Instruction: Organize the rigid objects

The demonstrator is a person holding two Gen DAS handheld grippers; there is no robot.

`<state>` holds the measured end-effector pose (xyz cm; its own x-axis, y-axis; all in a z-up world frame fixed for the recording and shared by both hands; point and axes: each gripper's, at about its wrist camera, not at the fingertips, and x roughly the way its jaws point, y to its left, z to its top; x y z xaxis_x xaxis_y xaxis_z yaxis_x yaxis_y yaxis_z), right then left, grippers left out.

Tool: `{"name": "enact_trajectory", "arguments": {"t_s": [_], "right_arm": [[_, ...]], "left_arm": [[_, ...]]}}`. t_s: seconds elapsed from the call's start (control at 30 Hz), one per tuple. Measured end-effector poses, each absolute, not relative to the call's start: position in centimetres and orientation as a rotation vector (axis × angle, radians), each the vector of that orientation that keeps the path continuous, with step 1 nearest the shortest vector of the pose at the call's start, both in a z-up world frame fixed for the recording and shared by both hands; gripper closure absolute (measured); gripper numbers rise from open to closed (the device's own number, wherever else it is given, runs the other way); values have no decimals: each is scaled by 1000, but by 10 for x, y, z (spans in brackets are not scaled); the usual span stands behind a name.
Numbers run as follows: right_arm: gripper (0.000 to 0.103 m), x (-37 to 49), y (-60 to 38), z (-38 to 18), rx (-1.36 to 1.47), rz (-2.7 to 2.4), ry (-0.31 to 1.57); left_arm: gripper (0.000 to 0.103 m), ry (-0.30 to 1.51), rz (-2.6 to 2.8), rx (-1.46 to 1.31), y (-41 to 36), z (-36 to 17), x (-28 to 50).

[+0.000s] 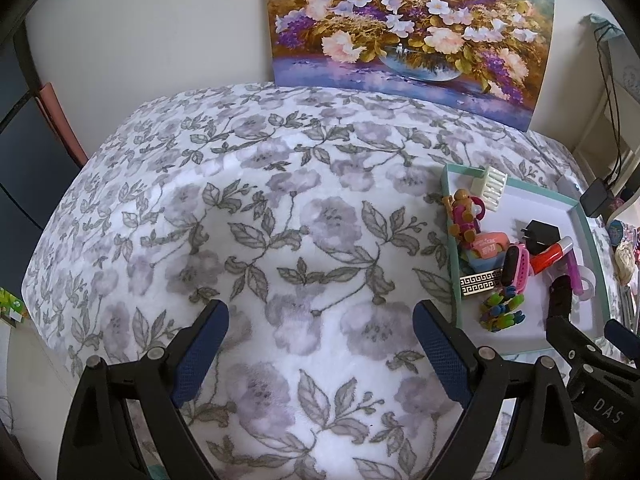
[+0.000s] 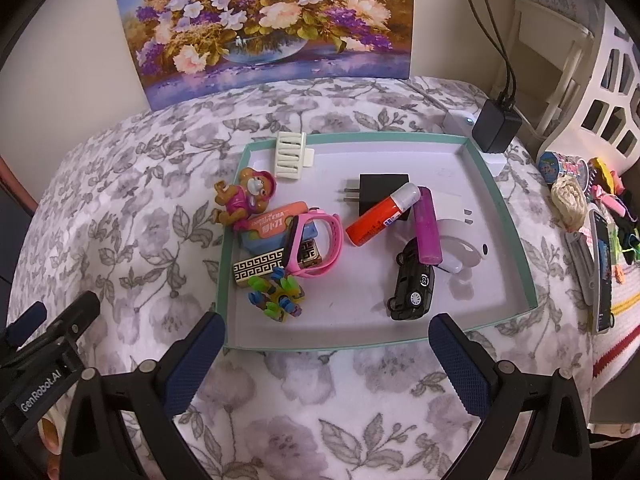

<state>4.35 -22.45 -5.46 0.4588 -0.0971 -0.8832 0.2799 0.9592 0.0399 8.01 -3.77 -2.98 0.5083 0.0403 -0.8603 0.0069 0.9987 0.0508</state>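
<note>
Both jaws stand spread wide and hold nothing: our left gripper (image 1: pixel 320 336) hovers over bare floral cloth (image 1: pixel 256 216), well to the left of the tray (image 2: pixel 516 240), and our right gripper (image 2: pixel 326 354) hovers just short of the tray's near rim, its blue textured pads (image 2: pixel 460 364) flanking that edge.

We see the tray as a shallow rectangular box lid with teal walls and a white floor, resting on the plush grey-and-white cloth. Inside it, nearest our right gripper, lies a black toy car (image 2: pixel 412 288), glossy, tilted, touching a purple cylinder (image 2: pixel 428 230). Beside that cylinder leans a red tube with a white cap (image 2: pixel 380 214), resting against a black plug adapter (image 2: pixel 380 194). Under the cylinder sits a white curved piece (image 2: pixel 464 252). At the tray's left wall things crowd together: a green-and-blue spiky toy (image 2: pixel 276 292), a black-and-gold patterned bar (image 2: pixel 260 270), a pink watch (image 2: pixel 316 242), an orange card (image 2: pixel 272 220) and a monkey figure (image 2: pixel 244 196) leaning over the wall. A cream slotted clip (image 2: pixel 290 156) straddles the far wall.

Behind the tray a flower painting (image 2: pixel 264 20) stands against the wall; at the tray's far right corner sits a black charger (image 2: pixel 496 124) with cables.
</note>
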Motion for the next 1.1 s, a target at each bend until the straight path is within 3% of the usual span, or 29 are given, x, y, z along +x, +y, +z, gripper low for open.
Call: {"name": "enact_trajectory", "arguments": {"t_s": [1.1], "right_arm": [[0,45,-219,-55,154,-238,1073]], "left_arm": [[9,1034,23,46,-36,-29,80]]}}
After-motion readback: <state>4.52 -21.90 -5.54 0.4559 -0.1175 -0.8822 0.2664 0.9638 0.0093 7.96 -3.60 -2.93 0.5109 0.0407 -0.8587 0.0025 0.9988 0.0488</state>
